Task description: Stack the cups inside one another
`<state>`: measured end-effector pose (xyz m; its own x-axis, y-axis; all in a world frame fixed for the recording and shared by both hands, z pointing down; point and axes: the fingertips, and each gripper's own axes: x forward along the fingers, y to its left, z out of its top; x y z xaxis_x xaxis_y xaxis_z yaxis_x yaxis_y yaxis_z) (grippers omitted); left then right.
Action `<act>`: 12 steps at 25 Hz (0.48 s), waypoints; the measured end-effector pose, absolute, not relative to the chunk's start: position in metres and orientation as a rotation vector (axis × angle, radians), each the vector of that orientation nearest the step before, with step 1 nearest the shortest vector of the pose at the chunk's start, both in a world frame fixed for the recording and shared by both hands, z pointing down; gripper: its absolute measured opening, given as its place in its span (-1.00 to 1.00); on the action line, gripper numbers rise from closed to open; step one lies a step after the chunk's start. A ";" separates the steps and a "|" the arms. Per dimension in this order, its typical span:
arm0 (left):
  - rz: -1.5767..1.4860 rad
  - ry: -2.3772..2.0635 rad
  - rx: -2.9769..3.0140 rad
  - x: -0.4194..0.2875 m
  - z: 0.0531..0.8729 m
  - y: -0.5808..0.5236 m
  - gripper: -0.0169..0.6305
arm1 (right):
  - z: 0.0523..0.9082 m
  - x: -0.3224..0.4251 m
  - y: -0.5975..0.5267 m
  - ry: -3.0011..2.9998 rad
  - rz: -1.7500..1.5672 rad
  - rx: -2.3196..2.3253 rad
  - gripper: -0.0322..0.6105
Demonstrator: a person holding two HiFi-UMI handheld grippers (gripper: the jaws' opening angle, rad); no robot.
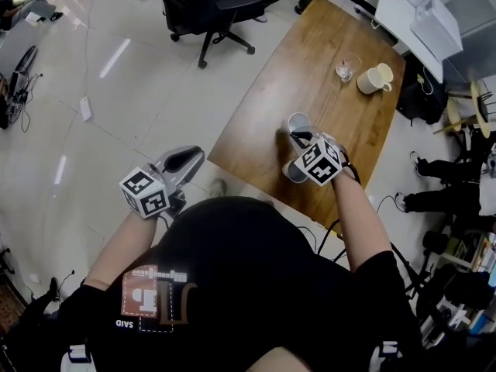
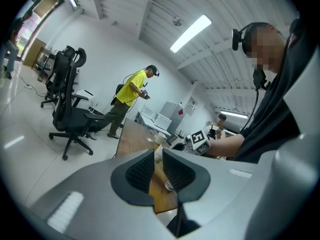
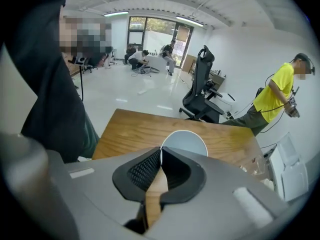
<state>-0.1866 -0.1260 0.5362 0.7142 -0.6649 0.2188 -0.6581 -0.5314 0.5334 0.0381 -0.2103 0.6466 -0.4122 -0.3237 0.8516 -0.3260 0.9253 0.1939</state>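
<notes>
As the cups lie now: none sits inside another on the brown wooden desk [image 1: 302,68].
Right tongs [image 1: 302,138]: pinching the rim of the upright pale grey cup [image 1: 298,122], near the desk's front edge.
Left tongs [image 1: 184,161]: slightly spread, empty, off the desk.
Remaining: all nesting, seemingly; cream mug [image 1: 375,79] waits at the desk's far end.

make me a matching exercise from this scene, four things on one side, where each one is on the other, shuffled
1 grey cup
2 cream mug
3 left tongs
4 black chair

a far end of the table, untouched
b on the floor past the table's far corner
c rim pinched in the right tongs
d off the table, over the floor

Pairs: 1-c, 2-a, 3-d, 4-b
</notes>
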 end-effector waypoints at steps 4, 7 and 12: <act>-0.018 -0.945 2.350 -0.165 0.531 -0.132 -0.86 | 0.588 0.045 -0.184 -2.094 0.013 0.457 -0.82; -0.030 -0.894 2.387 -0.146 0.526 -0.137 -0.86 | 0.567 0.056 -0.150 -2.088 0.008 0.395 -0.82; -0.038 -0.820 2.425 -0.114 0.522 -0.142 -0.86 | 0.581 0.081 -0.104 -2.023 0.037 0.322 -0.82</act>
